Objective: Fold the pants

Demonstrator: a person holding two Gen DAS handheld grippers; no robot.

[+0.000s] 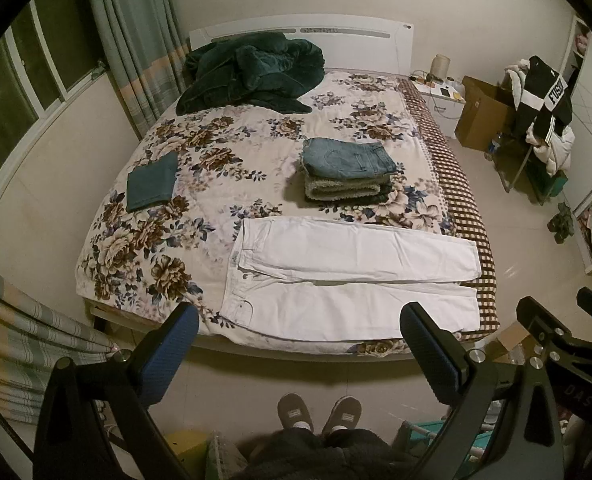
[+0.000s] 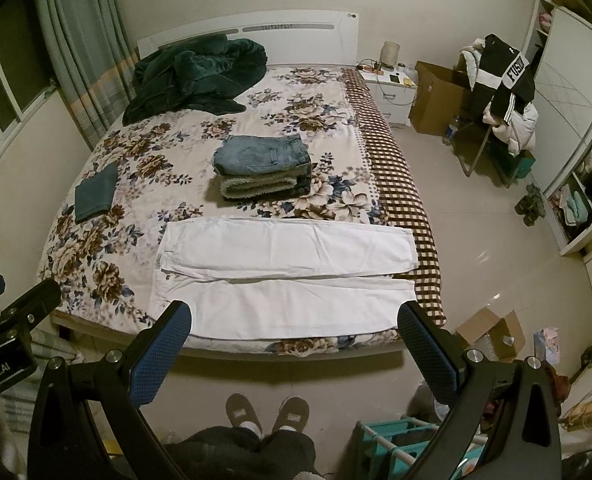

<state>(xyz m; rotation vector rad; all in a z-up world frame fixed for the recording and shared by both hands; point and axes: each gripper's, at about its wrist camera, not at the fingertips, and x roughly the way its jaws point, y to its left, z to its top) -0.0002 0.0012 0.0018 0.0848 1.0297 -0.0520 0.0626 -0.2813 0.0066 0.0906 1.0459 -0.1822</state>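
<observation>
White pants (image 1: 348, 280) lie spread flat along the near edge of the floral bed (image 1: 216, 168), waist to the left, legs running right; the far leg lies partly over the near one. They also show in the right wrist view (image 2: 288, 276). My left gripper (image 1: 300, 316) is open and empty, held back above the floor in front of the bed edge. My right gripper (image 2: 294, 316) is open and empty, at about the same height, just short of the near leg. Neither touches the pants.
A stack of folded jeans (image 1: 348, 168) sits mid-bed, a folded green cloth (image 1: 152, 182) at the left, a dark green blanket (image 1: 248, 76) by the headboard. Curtains (image 1: 16, 340) hang left. A nightstand (image 2: 392, 88), cardboard boxes (image 2: 484, 334) and a clothes-laden chair (image 2: 504, 92) stand right. My slippered feet (image 2: 268, 408) are below.
</observation>
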